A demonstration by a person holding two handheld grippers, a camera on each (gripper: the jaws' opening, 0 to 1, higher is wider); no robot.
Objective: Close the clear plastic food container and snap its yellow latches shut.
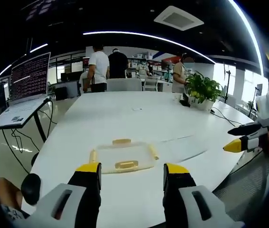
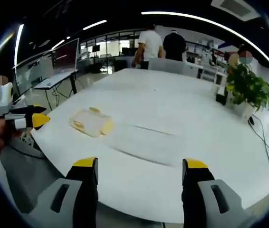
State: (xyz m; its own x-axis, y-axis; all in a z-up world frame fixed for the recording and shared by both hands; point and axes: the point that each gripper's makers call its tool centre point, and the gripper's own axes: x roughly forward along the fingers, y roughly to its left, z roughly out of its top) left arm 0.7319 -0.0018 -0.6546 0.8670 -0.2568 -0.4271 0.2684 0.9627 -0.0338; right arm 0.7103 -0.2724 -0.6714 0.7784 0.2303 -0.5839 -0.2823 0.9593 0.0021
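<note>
two hand-held tools hang over a long white desk (image 1: 125,118) in an open-plan office, both with jaws spread wide and gripping nothing. the desk runs away toward several people (image 1: 107,64) standing at its far end, beside a grey chair (image 1: 124,84). a laptop (image 1: 23,88) with a lit screen of text sits on a stand off the desk's left side, and a potted green plant (image 1: 202,89) stands on the desk near its right edge. the clear plastic food container (image 1: 123,156) lies flat on the desk close to the near edge, just ahead of the left tool (image 1: 133,173) and roughly centred between its yellow-tipped jaws; whether its lid is fully seated cannot be told. yellow latches (image 1: 126,165) show on its sides, one facing the left tool. in the right gripper view the container (image 2: 91,122) sits well off to the left of the right tool (image 2: 139,168), which hovers at the desk's (image 2: 182,123) edge. the right tool (image 1: 244,137) also enters the left gripper view from the right, apart from the container.
</note>
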